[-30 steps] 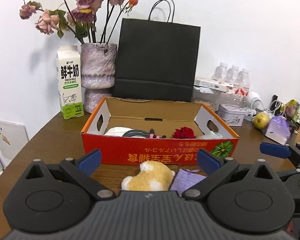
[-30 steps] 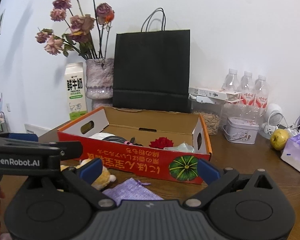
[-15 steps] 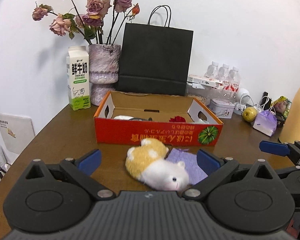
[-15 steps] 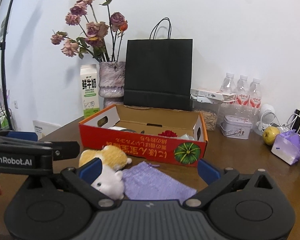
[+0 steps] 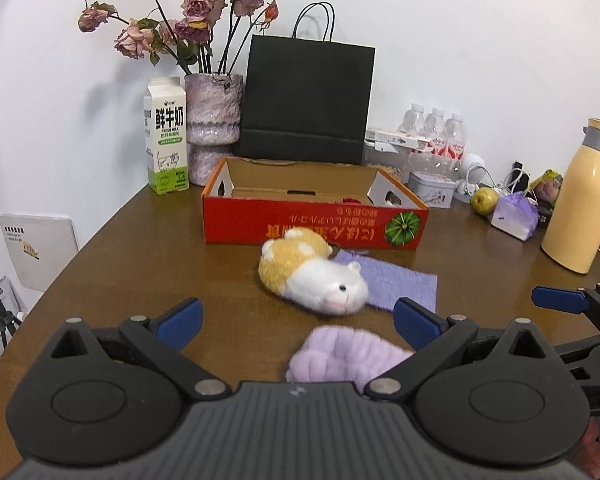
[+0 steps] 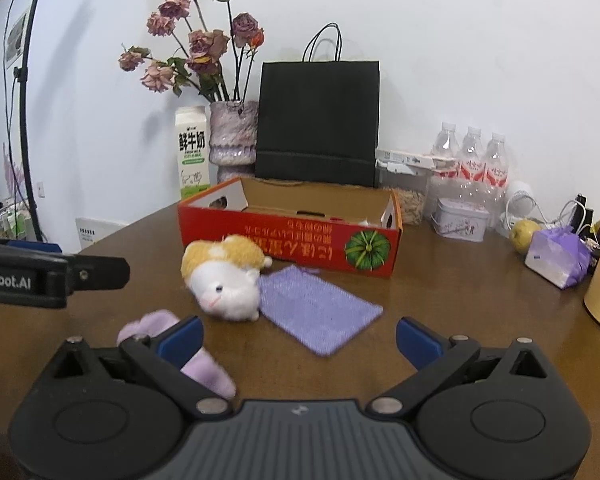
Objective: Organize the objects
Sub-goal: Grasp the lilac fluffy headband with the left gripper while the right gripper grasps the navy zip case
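Both tools wide open, nothing held. I go slow w/ left tool [image 5: 296, 320], pinch plush hamster [image 5: 312, 276] mid-body.

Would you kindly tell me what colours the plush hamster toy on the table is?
Golden-yellow back with a white face and belly; clearest in the right wrist view.
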Demonstrator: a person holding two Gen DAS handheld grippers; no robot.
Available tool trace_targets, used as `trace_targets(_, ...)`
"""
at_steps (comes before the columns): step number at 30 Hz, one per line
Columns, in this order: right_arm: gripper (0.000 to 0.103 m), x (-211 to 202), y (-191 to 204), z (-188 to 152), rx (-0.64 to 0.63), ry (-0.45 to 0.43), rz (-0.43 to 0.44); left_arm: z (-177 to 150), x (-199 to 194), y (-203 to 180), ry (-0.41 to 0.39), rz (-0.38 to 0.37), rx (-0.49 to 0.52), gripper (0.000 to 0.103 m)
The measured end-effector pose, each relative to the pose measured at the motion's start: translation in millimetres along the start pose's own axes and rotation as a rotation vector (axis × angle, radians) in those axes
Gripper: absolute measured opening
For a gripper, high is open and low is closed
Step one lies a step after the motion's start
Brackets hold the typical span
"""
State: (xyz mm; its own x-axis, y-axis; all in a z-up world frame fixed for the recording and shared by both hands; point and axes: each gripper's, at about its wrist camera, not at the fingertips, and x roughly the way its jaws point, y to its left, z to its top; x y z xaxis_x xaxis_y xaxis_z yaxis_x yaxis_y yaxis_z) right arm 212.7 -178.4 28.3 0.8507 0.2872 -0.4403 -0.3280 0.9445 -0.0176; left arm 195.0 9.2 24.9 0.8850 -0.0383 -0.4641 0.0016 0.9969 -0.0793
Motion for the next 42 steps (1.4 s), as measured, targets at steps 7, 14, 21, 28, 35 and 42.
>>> trace_targets(7,0.103,-20,4,-19,-0.001,0.025,0.002,-20,-15,4,0.025,-0.01,-0.009,0.103)
trace_targets(14,0.103,-13,20,-31,-0.008,0.078,0.005,-33,-22,9,0.045,0.001,-0.022,0.103)
trace_targets(21,0.099,4,28,-33,0.051,0.126,-0.02,-42,-25,14,0.079,0.019,-0.017,0.103)
trace_targets(28,0.068,3,30,-45,-0.023,0.15,0.032,-46,-28,18,0.089,0.024,-0.019,0.103)
trace_targets(35,0.058,-16,18,-48,-0.227,0.182,0.135,-50,-36,21,0.089,0.036,-0.019,0.103)
trace_targets(42,0.052,-31,1,-47,-0.242,0.209,0.171,-51,-45,23,0.076,0.031,-0.034,0.103)
